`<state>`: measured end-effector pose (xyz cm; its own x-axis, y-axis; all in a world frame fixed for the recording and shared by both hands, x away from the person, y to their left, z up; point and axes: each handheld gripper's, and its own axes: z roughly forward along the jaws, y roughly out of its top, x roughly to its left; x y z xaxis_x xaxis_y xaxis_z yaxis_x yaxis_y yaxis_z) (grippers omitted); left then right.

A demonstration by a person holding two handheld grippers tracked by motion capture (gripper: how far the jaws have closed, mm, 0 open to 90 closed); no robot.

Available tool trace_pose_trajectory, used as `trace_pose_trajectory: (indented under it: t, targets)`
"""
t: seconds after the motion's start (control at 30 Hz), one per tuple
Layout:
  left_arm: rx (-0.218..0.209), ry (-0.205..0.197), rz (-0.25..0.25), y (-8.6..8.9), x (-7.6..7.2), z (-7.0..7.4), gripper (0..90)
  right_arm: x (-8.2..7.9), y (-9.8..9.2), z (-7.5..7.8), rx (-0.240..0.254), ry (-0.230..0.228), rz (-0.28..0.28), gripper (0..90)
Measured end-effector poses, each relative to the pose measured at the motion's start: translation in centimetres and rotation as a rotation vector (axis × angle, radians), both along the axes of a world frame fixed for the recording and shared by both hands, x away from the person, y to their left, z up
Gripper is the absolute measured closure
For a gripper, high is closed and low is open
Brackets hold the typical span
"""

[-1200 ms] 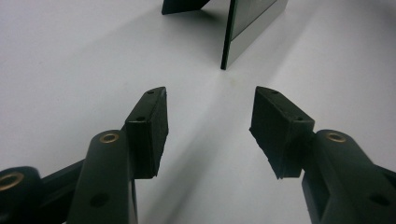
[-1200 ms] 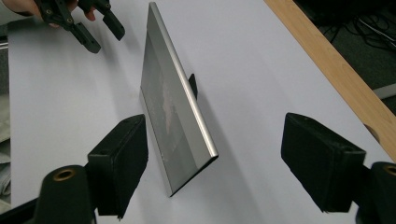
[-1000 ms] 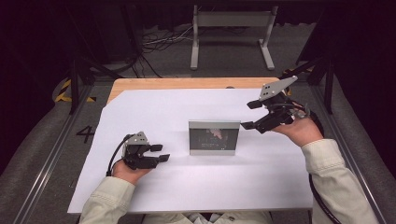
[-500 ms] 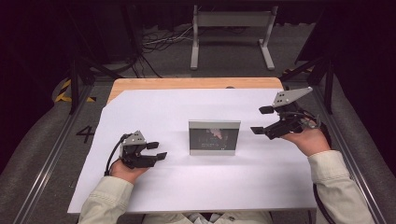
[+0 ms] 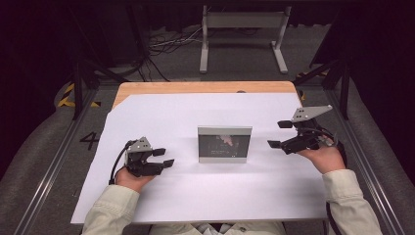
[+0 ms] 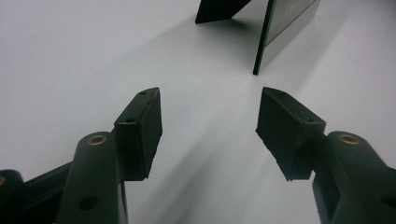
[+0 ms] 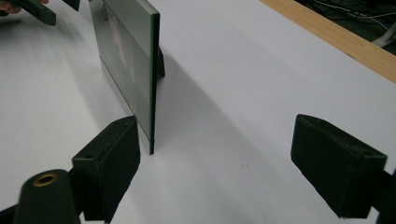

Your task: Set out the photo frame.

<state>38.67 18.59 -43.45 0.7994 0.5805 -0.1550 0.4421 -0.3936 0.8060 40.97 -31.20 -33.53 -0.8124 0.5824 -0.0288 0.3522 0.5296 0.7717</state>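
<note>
On the counter [image 5: 161,205] I count 1 picture frame [image 5: 224,144], standing upright on 1 white sheet [image 5: 195,112] that covers most of the wood. There are 2 tongs: the left tongs [image 5: 166,157] and the right tongs [image 5: 279,134], each with 2 black jaws, 4 jaws in all. 2 hands hold them, 1 apiece. Behind the counter stands 1 metal stand [image 5: 243,29].

picture frame [image 5: 224,144]: I read a silver border around a dark, glossy pane
table sheet [image 5: 195,196]: plain white
table edge [image 5: 195,87]: light wood
sleeves [image 5: 110,213]: pale beige
grippers (both): black
</note>
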Motion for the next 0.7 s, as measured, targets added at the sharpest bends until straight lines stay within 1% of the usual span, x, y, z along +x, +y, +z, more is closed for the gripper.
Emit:
trace_pose_trajectory:
  t: [0.1, 0.17, 0.2, 0.3, 0.4, 0.43, 0.53, 0.6, 0.7]
  targets:
    - [0.001, -0.004, 0.003, 0.1, 0.0, 0.0, 40.7, -0.1, -0.5, -0.9, 0.019, 0.007, -0.014, 16.1]
    - [0.002, -0.008, 0.004, 0.2, 0.1, 0.0, 40.6, -0.2, -0.8, -1.5, 0.021, 0.011, -0.026, 15.8]
    - [0.001, -0.002, 0.007, 0.2, 0.0, 0.0, 40.6, -0.2, -0.9, -1.8, 0.021, 0.013, -0.033, 15.7]
    - [0.001, -0.001, 0.007, 0.2, 0.0, 0.0, 40.6, -0.3, -1.3, -2.7, 0.028, 0.022, -0.045, 15.6]
    - [-0.006, 0.001, 0.01, 0.2, 0.0, 0.0, 40.6, -0.1, -1.4, -3.5, 0.022, 0.041, -0.056, 15.2]
    - [-0.003, -0.007, 0.007, 0.2, 0.1, 0.0, 40.6, -0.1, -1.4, -3.7, 0.021, 0.045, -0.06, 15.2]
    - [-0.008, -0.007, 0.009, 0.2, 0.1, 0.0, 40.4, -0.1, -1.4, -4.6, 0.024, 0.047, -0.066, 15.3]
    - [-0.006, -0.015, 0.013, 0.3, 0.1, 0.0, 40.2, -0.1, -1.4, -5.1, 0.016, 0.048, -0.066, 15.3]
    - [-0.011, -0.015, 0.016, 0.3, 0.2, -0.1, 40.0, 0.0, -1.6, -5.8, 0.032, 0.047, -0.072, 15.4]
